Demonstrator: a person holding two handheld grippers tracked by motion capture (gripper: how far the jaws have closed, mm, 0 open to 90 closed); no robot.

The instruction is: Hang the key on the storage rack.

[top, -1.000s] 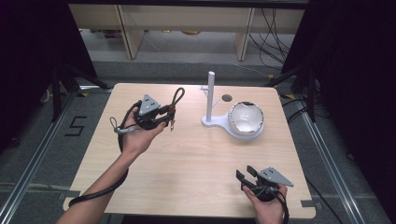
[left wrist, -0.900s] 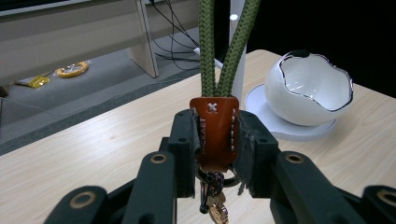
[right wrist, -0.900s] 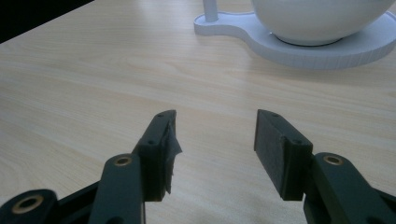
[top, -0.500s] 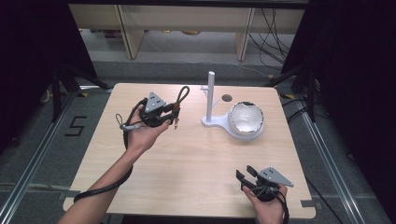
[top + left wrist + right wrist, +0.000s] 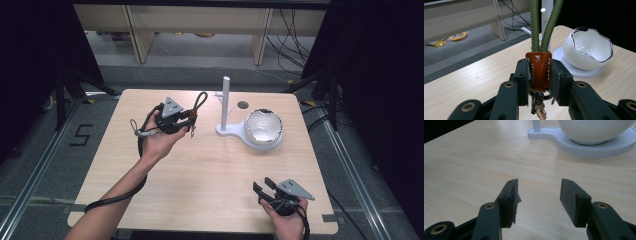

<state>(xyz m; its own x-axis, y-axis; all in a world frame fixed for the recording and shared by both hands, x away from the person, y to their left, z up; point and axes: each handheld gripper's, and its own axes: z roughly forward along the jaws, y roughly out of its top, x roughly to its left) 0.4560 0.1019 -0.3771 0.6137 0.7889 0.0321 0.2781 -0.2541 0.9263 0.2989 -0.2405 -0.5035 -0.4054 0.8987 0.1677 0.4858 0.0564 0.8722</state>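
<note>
Drifting slightly toward the white stand (image 5: 226,107) at 3 o'clock, the left gripper (image 5: 539,75) clamps the keychain lanyard's (image 5: 539,70) leather tab, loop rising at 12 o'clock.

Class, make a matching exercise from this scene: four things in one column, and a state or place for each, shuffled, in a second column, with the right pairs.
Things:
1. left tongs
2. right tongs
3. white bowl
4. green cord loop

States or places:
A. sits on the white stand's round base
B. open, with nothing between them
C. rises above the brown leather tab
D. shut on the brown leather tab

Pairs: 1-D, 2-B, 3-A, 4-C
</note>
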